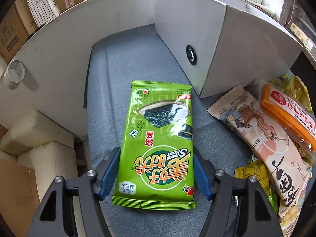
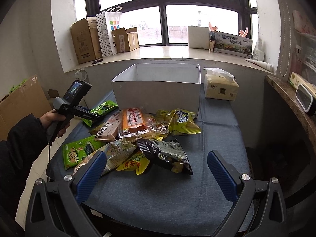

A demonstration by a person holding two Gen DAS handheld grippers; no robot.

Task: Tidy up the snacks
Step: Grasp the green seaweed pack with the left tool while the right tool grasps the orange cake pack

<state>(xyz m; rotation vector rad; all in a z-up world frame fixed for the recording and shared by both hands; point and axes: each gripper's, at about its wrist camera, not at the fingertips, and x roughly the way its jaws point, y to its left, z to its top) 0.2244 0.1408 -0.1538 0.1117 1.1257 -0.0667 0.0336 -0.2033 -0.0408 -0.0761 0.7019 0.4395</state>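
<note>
Seaweed packet (image 1: pixel 158 144): glossy green plastic film, reflective, with crimped end seals. Counter (image 2: pixel 215 138): covered in matt blue-grey woven cloth; the white box (image 2: pixel 158 90) on it is smooth matt cardboard. Fingers (image 1: pixel 109 170): ribbed blue plastic pads on matt black plastic arms with bright metal screw heads.

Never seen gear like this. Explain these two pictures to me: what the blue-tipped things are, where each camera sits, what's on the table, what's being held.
A person holds a handheld gripper in each hand; each carries a camera looking along its blue fingers.

Left view: the left gripper is open, its fingers either side of a green seaweed packet lying flat on the blue tablecloth. Whether the pads touch it is unclear.

Right view: the right gripper is open and empty, facing a snack pile before a white box. A tissue pack sits beside the box.
</note>
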